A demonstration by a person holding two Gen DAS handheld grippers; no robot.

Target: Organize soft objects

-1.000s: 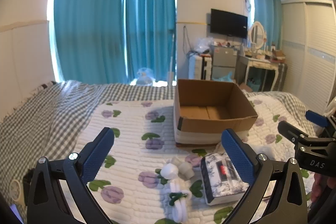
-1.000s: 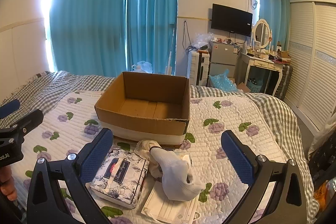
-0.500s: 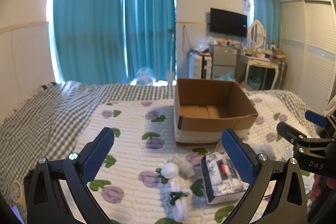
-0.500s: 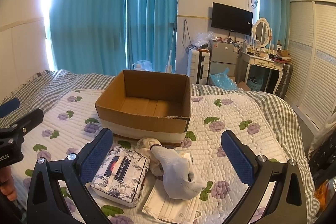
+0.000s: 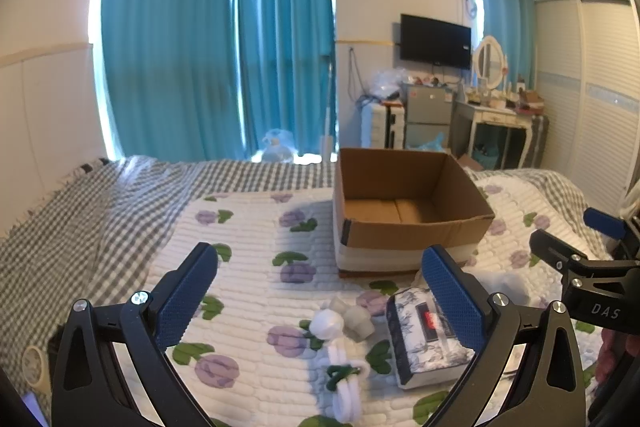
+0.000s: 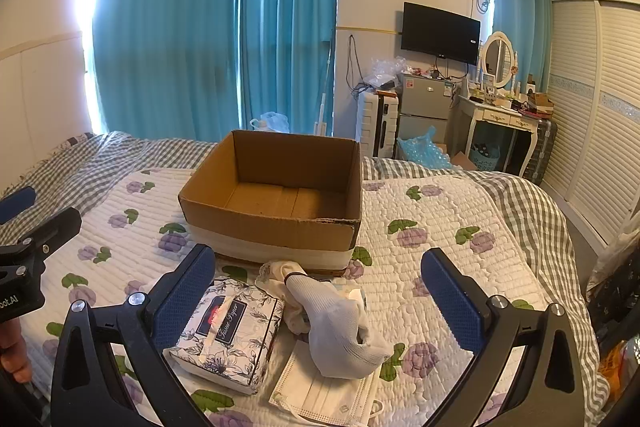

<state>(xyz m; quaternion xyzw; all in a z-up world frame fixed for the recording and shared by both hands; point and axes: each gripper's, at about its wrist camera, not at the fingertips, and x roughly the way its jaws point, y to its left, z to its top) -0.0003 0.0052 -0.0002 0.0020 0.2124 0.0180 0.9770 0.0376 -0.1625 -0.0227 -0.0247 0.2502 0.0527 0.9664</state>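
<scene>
An empty cardboard box (image 6: 276, 199) stands on the bed; it also shows in the left wrist view (image 5: 404, 215). In front of it lie a floral tissue pack (image 6: 228, 331), a white glove (image 6: 340, 327), a cream cloth (image 6: 280, 273) and a white face mask (image 6: 328, 391). The left wrist view shows the tissue pack (image 5: 424, 339), rolled white and grey socks (image 5: 340, 319) and a white cord with a green tie (image 5: 344, 383). My left gripper (image 5: 320, 291) is open and empty above the socks. My right gripper (image 6: 316, 291) is open and empty above the glove.
The bed has a white flowered quilt (image 6: 440, 267) over a grey checked blanket (image 5: 80, 211). Teal curtains (image 6: 208, 27), a dresser with mirror (image 6: 500, 107) and a white wardrobe (image 6: 600, 107) stand beyond the bed.
Both grippers have barely shifted; the views are nearly the same. Nothing was taken hold of or let go.
</scene>
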